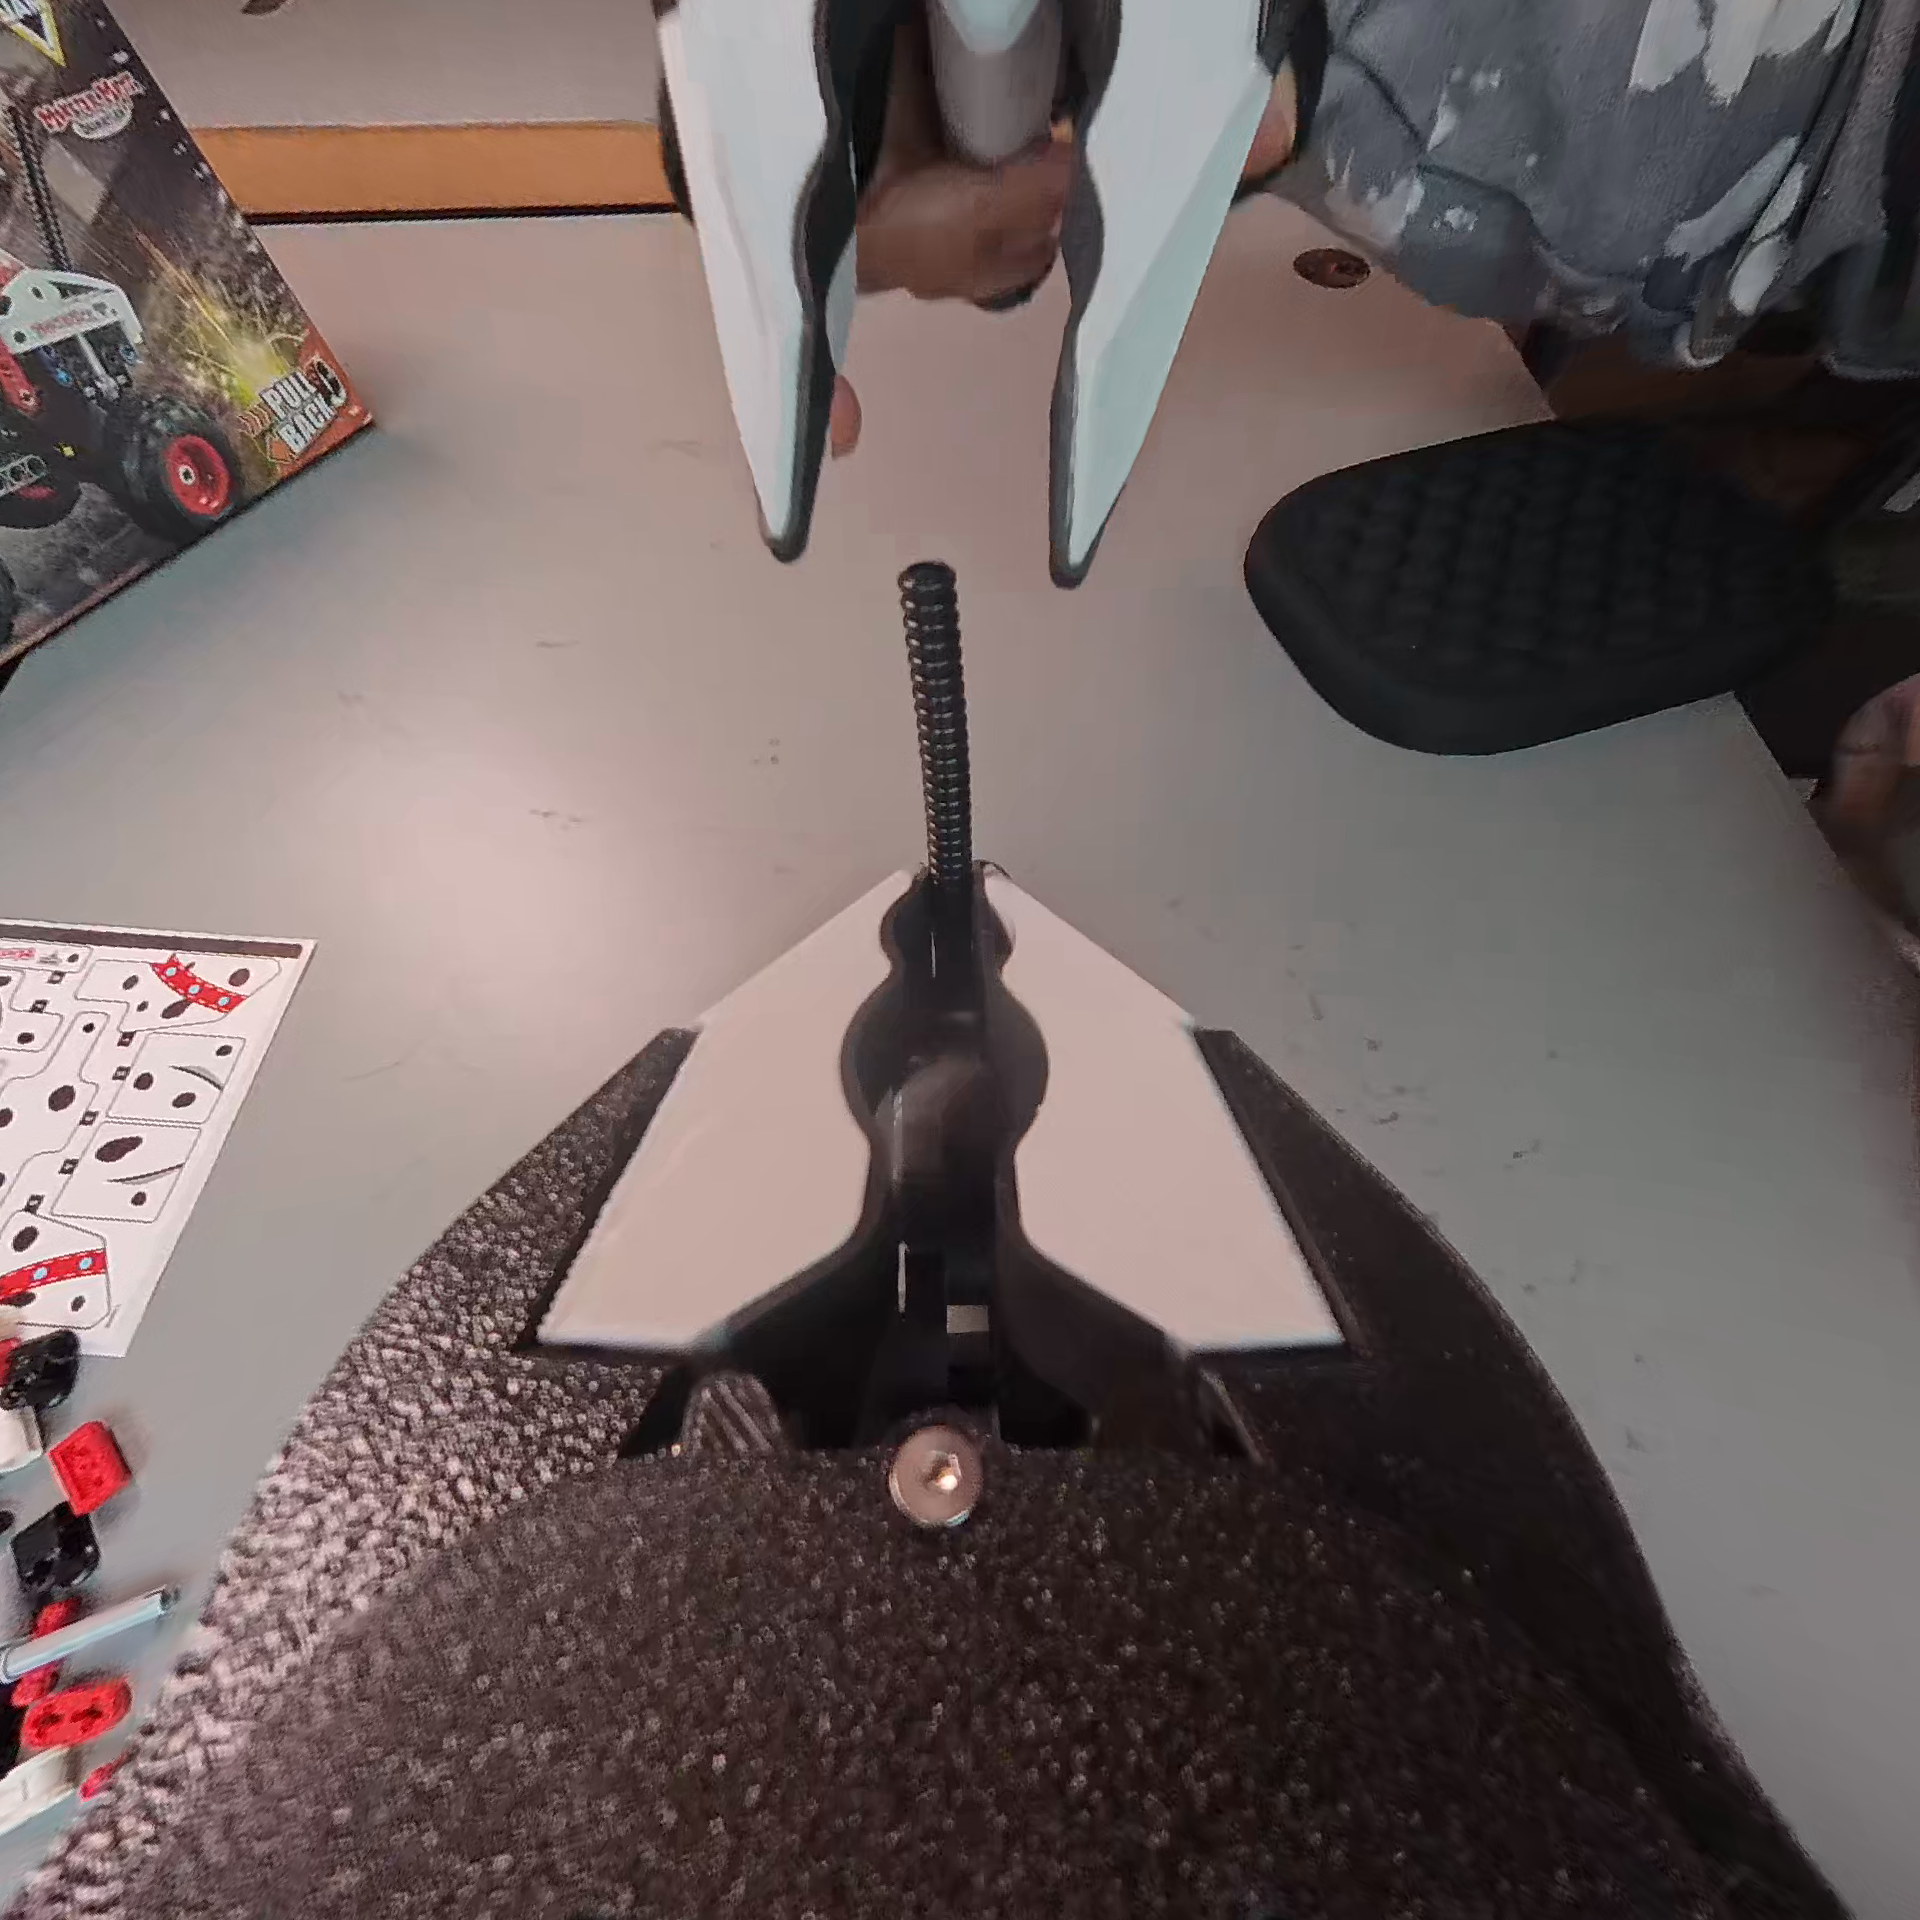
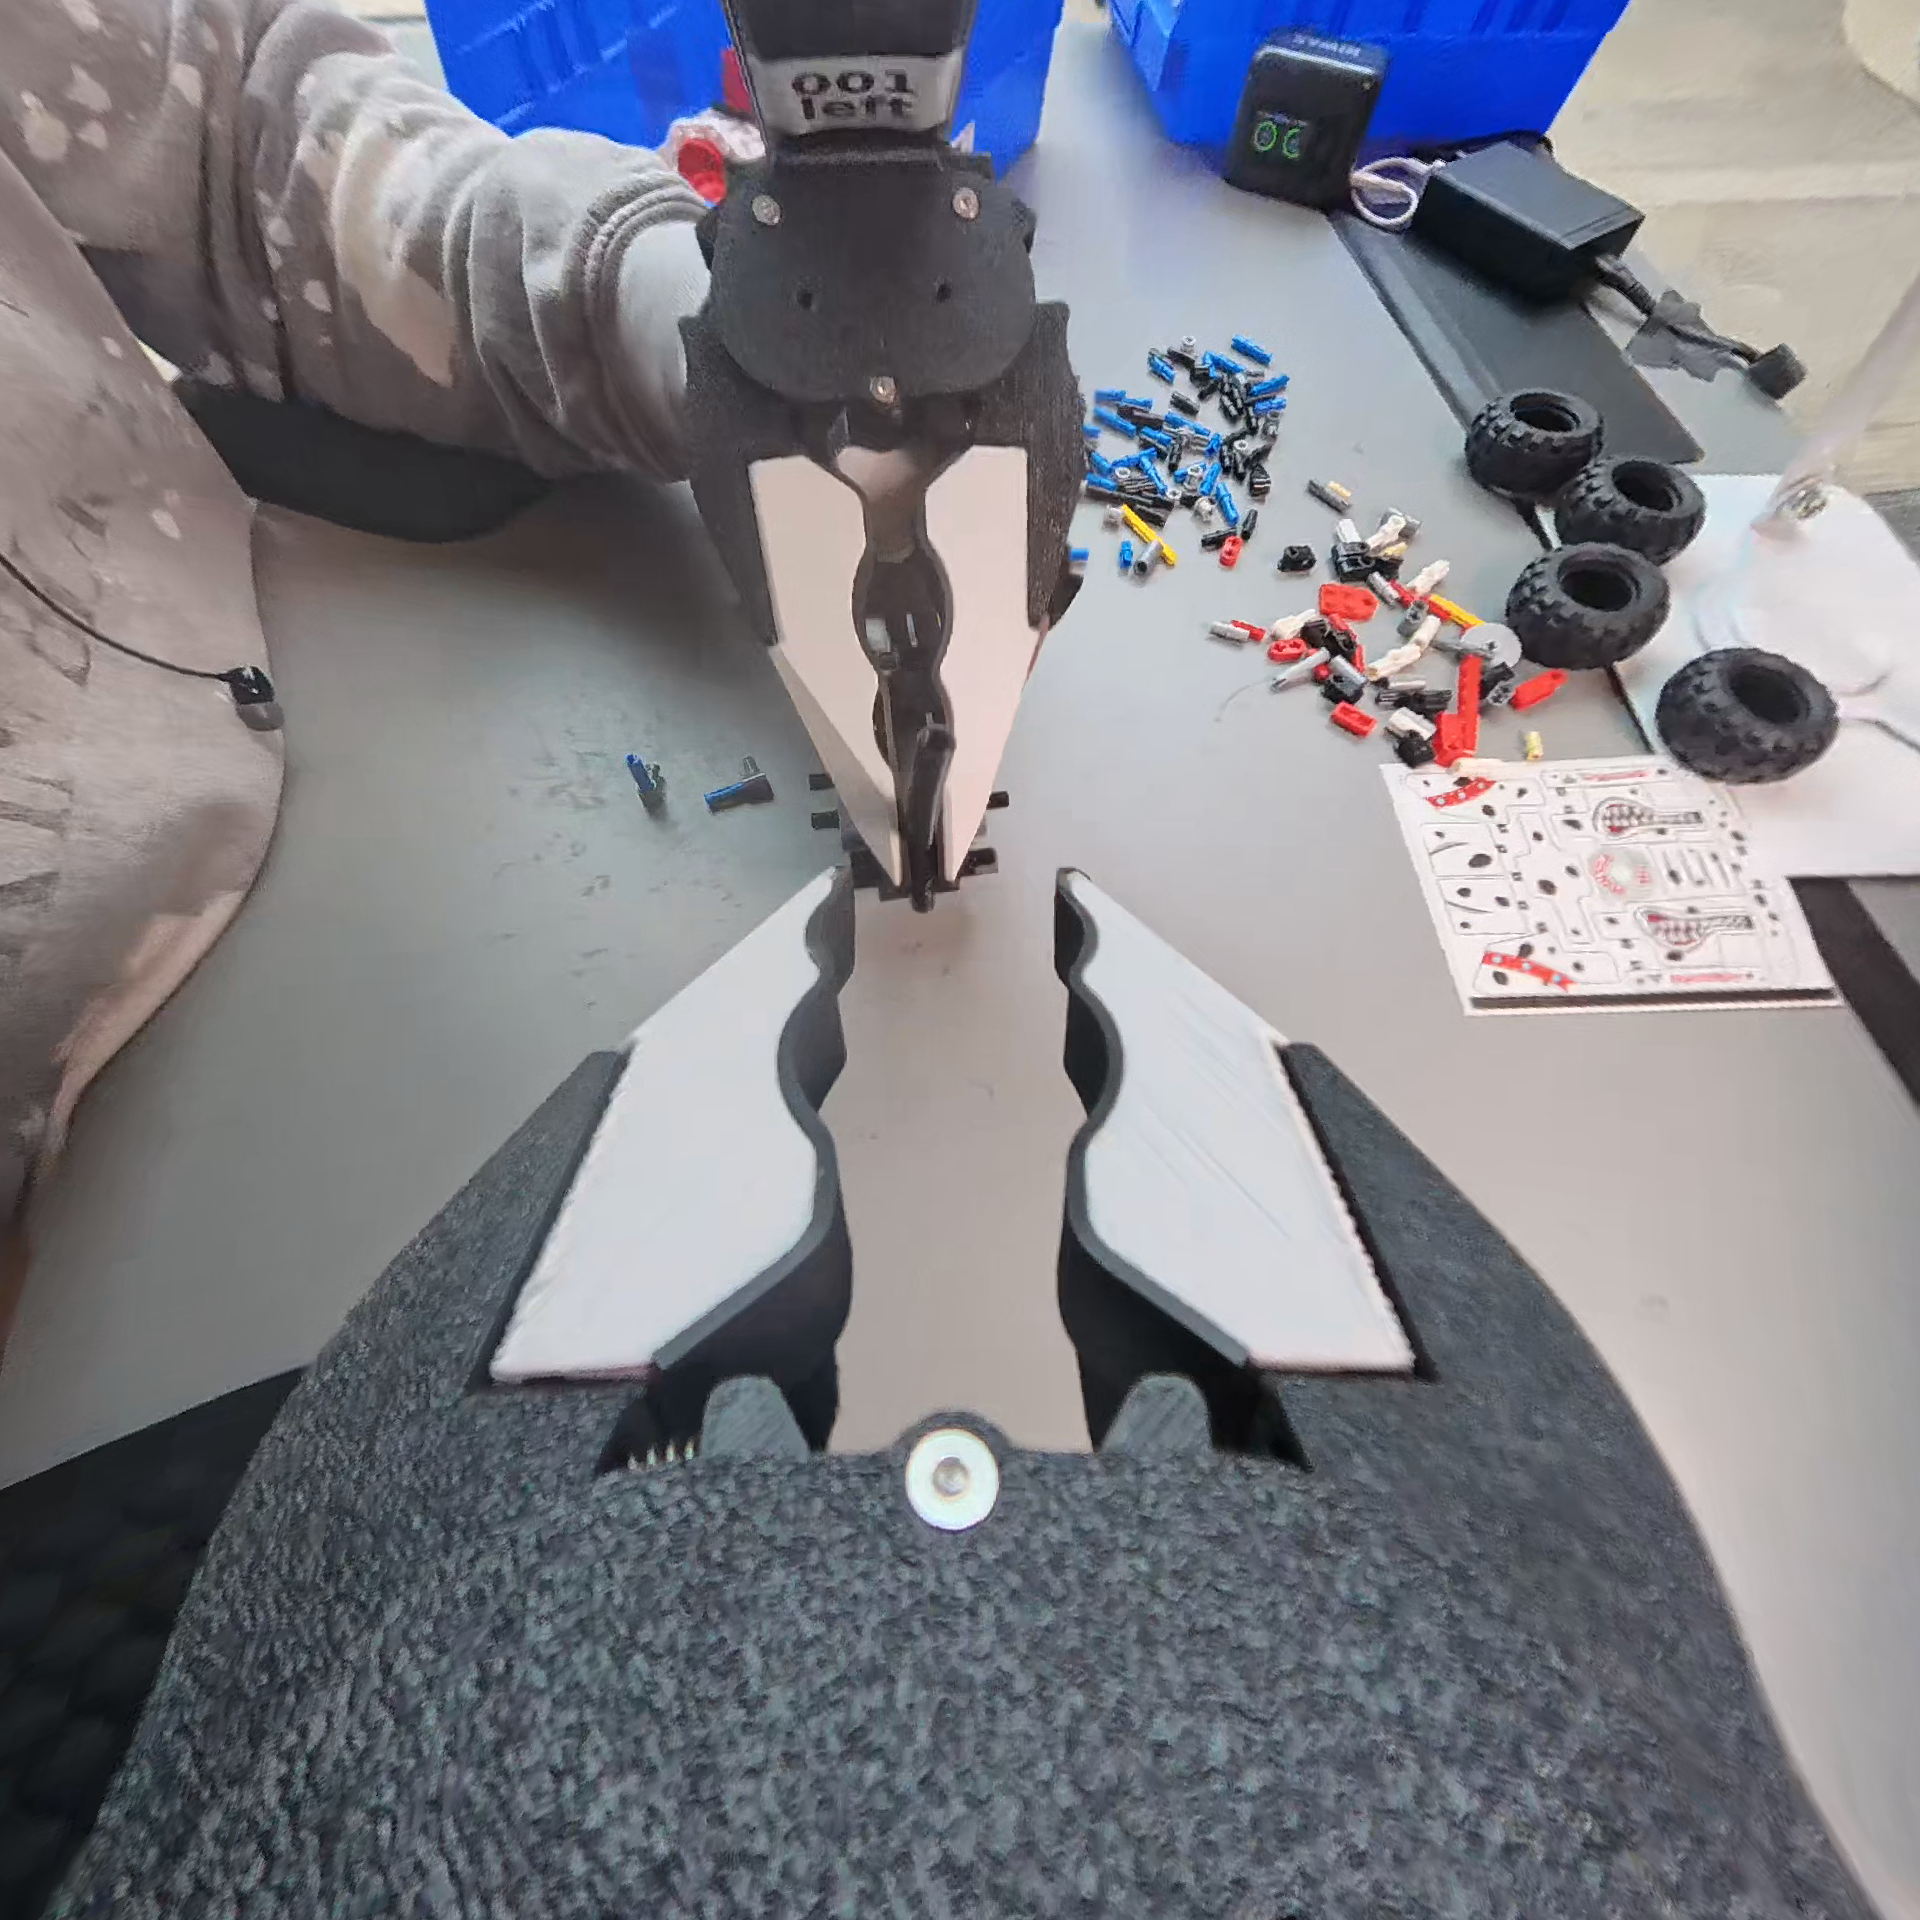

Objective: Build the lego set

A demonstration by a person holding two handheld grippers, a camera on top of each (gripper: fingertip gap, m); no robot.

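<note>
A long black spring [image 1: 940,717] was pinched at its base by the closed left tool [image 1: 951,883], above the worktop [image 1: 520,727]. The right tool [image 2: 954,883] was held wide open, just in front. The spring could be bent or flicked away if squeezed off-centre.

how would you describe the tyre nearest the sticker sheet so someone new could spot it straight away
Start at the row of four black knobbly tyres along the right side of the grey table. Follow the row toward the white sticker sheet: the tyre is the last one, just above the sheet's upper right corner. Unlike the other three, it sits a little apart from the row.
</note>
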